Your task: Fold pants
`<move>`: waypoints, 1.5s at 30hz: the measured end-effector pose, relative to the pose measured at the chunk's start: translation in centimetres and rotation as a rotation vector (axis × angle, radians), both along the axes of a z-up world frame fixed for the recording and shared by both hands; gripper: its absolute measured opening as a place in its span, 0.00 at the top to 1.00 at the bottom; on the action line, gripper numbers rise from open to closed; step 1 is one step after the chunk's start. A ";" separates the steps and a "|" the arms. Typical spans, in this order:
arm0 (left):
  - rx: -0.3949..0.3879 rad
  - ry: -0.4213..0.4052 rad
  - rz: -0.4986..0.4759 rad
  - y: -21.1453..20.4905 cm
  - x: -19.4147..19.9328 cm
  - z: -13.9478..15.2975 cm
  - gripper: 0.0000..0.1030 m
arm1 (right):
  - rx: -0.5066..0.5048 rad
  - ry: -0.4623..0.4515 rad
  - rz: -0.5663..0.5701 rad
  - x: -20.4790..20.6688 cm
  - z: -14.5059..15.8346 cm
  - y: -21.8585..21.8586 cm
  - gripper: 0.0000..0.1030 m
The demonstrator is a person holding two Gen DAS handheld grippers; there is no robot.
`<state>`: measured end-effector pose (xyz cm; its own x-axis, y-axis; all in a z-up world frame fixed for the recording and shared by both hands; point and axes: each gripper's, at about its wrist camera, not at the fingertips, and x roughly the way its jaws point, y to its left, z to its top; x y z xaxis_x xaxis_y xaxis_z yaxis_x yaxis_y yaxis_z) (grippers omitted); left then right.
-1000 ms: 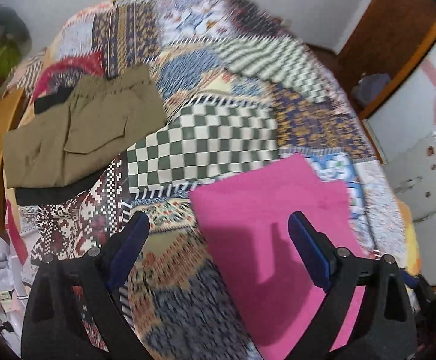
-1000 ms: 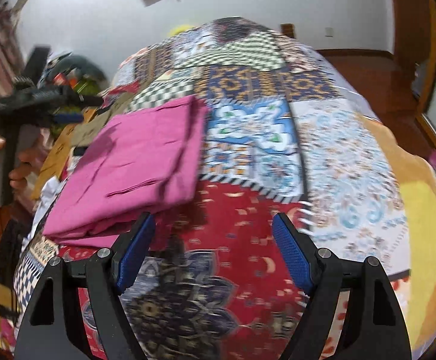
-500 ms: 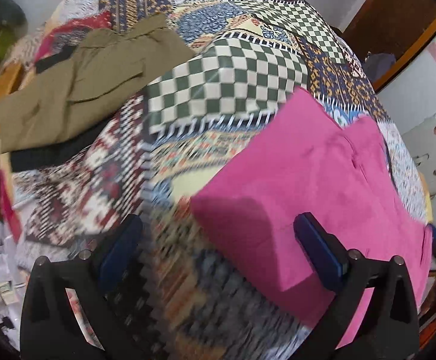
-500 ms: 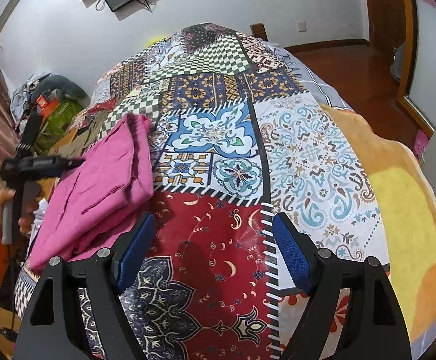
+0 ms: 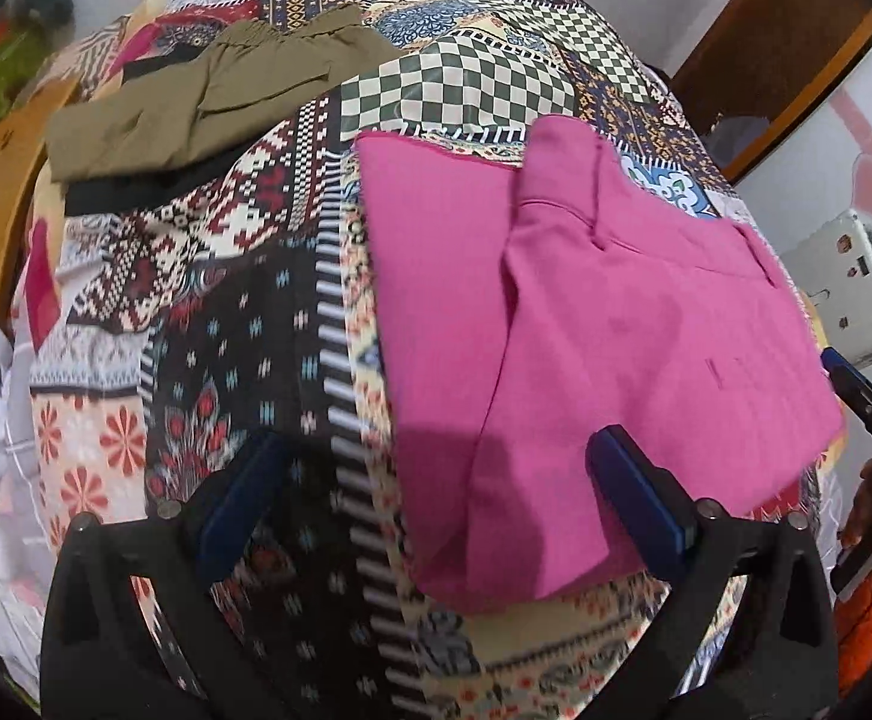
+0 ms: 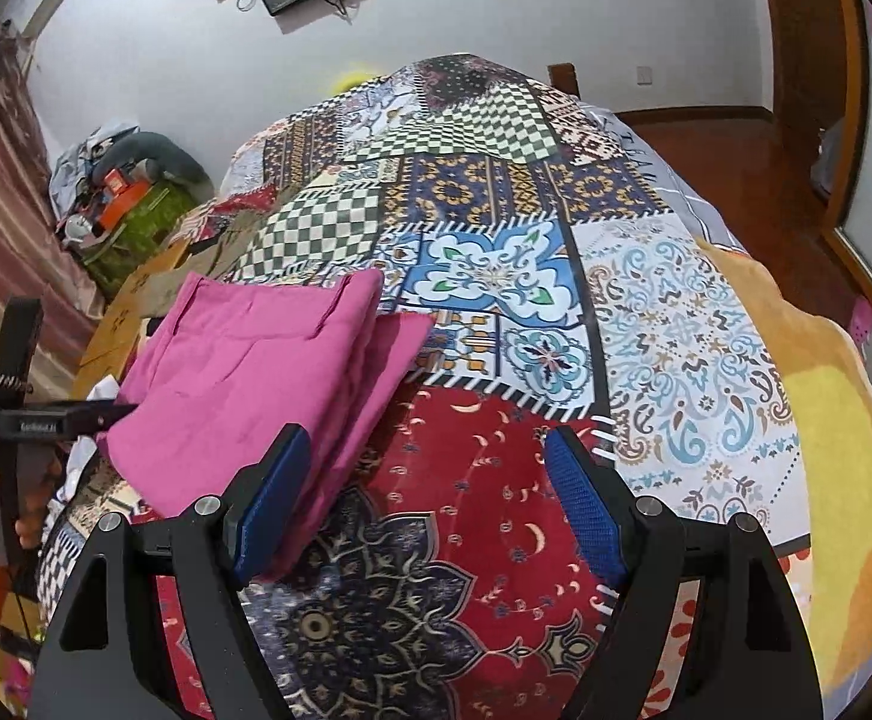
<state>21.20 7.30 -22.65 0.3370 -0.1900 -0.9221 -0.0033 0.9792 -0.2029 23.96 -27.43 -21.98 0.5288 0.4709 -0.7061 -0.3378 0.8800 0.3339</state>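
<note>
Pink pants (image 5: 586, 330), folded, flat on patchwork bed (image 5: 243, 324), partly between left gripper (image 5: 436, 498) fingers, spread wide, holding nothing. Right gripper (image 6: 429, 510) fingers likewise apart, empty, pants at their left.

My bed (image 6: 664, 312) is covered by a patchwork quilt (image 5: 267, 324) of many printed squares: green-and-white checks, blue floral tiles, red with small crescents, dark panels with tiny flowers. In my left wrist view, folded pink pants (image 5: 604, 324) lie flat on the quilt to the right, with a seam and a waistband edge showing on top. Far to the left, near the bed's edge, folded olive-brown pants (image 5: 195, 114) rest on a black garment (image 5: 129, 192) that shows beneath them. In my right wrist view, an orange and yellow blanket (image 6: 832, 432) lies along the bed's right side.
</note>
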 end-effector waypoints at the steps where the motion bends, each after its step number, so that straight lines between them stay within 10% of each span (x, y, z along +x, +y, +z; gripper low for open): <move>1: 0.002 -0.002 -0.002 0.0 -0.2 0.1 0.00 | -0.001 0.005 0.009 -0.1 0.1 0.2 0.24; 23: 0.135 -0.078 0.064 2.4 -3.9 2.1 0.00 | -0.103 -0.002 0.109 -0.9 -0.7 2.8 0.25; 31: 0.126 -0.233 0.000 -0.6 -1.5 6.2 0.00 | -0.083 -0.085 0.187 0.4 2.8 4.4 0.25; 38: 0.100 -0.266 -0.113 -4.9 1.9 5.7 0.51 | -0.098 -0.145 0.350 0.8 2.3 10.1 0.58; 45: 0.108 -0.208 -0.125 -4.7 1.8 1.9 0.57 | -0.116 -0.070 0.411 1.8 -0.8 11.5 0.67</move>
<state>22.97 2.59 -20.71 0.5015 -0.1465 -0.8526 0.1500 0.9853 -0.0811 25.80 -15.90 -22.74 0.3622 0.5725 -0.7356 -0.6866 0.6976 0.2048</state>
